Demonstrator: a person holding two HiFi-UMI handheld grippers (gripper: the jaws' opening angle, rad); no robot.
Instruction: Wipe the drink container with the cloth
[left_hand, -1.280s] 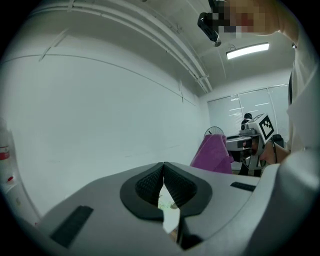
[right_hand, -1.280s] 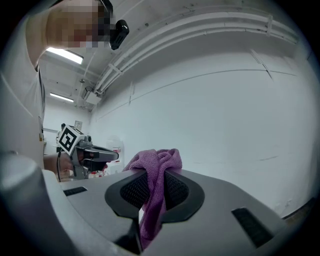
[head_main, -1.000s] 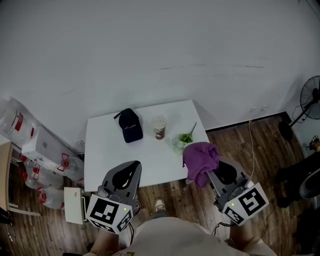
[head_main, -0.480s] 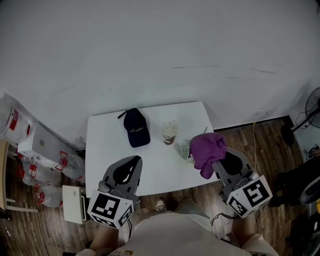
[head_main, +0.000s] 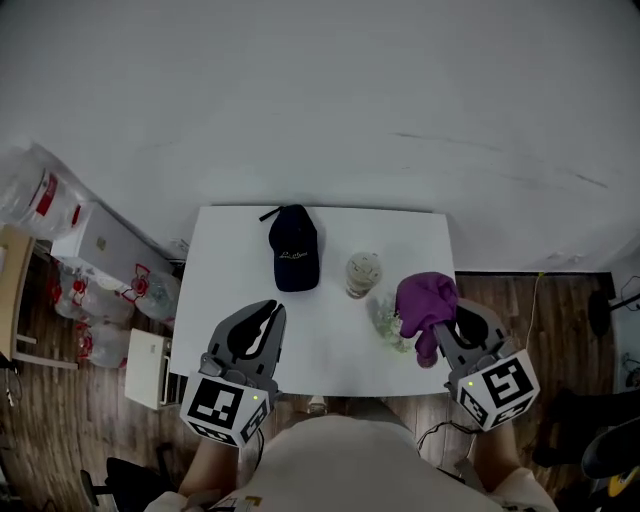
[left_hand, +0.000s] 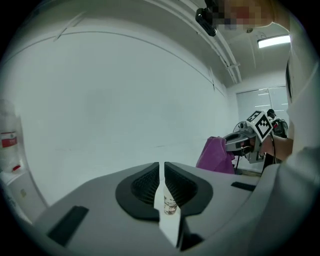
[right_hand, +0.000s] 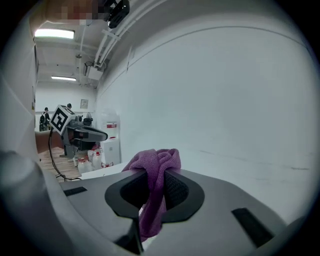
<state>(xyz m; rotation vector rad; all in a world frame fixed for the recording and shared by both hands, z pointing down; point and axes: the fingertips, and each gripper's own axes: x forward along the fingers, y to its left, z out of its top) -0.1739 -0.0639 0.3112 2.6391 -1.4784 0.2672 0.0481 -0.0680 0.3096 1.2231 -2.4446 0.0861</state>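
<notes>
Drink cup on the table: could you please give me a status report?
Left gripper shut, empty. Right gripper shut on purple cloth. Drink cup upright, untouched. Clear plastic item beside it.

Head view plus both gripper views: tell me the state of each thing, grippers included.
left gripper: shut, nothing between its jaws.
right gripper: shut on the purple cloth.
purple cloth: bunched, hanging from the right gripper's jaws.
drink cup: upright on the white table, no gripper touching it.
dark cap: lying on the table, apart from the cup.
</notes>
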